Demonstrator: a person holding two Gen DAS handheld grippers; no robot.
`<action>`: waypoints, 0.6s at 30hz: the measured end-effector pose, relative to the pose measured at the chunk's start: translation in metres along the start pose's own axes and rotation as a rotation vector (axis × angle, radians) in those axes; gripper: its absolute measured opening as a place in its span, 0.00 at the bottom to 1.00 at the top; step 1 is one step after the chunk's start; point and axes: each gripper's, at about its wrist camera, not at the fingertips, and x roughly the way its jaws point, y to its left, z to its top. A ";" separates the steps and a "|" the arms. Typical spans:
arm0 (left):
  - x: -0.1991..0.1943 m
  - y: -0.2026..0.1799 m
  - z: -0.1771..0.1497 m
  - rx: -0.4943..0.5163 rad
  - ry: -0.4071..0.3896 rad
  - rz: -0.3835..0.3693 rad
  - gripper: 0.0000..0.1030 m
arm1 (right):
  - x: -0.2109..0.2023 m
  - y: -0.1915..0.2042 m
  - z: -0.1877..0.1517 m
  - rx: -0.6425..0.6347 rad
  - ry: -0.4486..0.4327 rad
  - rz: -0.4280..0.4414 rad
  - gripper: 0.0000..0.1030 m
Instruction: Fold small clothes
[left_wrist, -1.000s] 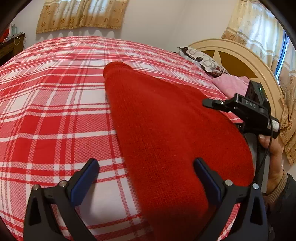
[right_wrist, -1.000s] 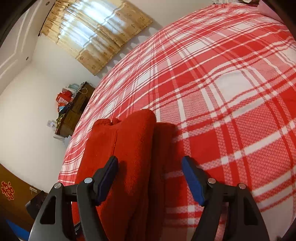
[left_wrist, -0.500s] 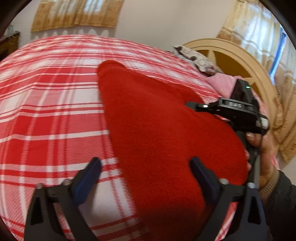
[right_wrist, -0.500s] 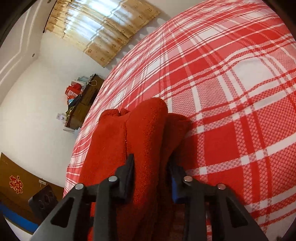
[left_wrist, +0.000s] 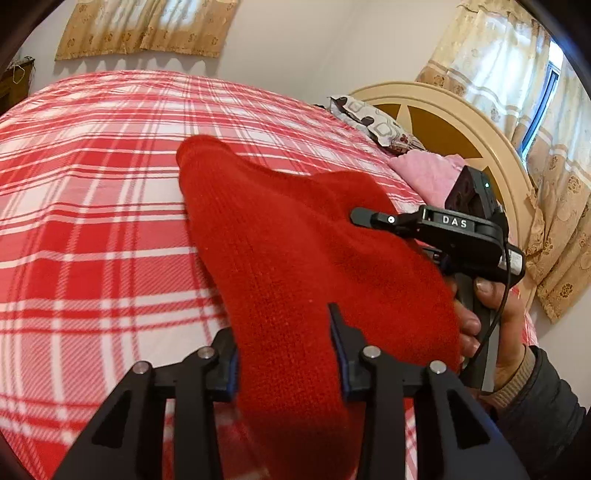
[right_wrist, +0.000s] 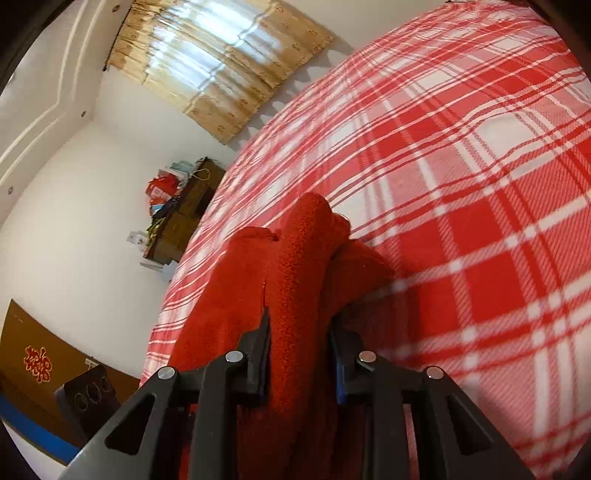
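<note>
Left gripper closing, sweater edge between pads. Right gripper closing, clamped on thick fold. Sweater lies ahead of both, on bed. Advice: wait for firm pinch, lift both ends level, carry fold over evenly, avoid dragging blanket.

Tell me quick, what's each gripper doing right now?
Left gripper: closing on the red knit garment, pads pressing it.
Right gripper: closing on a bunched fold of the same garment.

The red knit garment runs off the bottom edge, hiding the bedspread beneath.
</note>
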 end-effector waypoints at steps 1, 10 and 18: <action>-0.005 0.000 -0.002 0.004 0.000 0.003 0.38 | -0.001 0.007 -0.005 -0.008 0.000 0.010 0.25; -0.049 0.001 -0.022 0.032 0.001 0.042 0.38 | 0.006 0.052 -0.039 -0.038 0.022 0.083 0.25; -0.087 0.012 -0.037 0.033 -0.025 0.087 0.38 | 0.020 0.086 -0.065 -0.077 0.057 0.130 0.25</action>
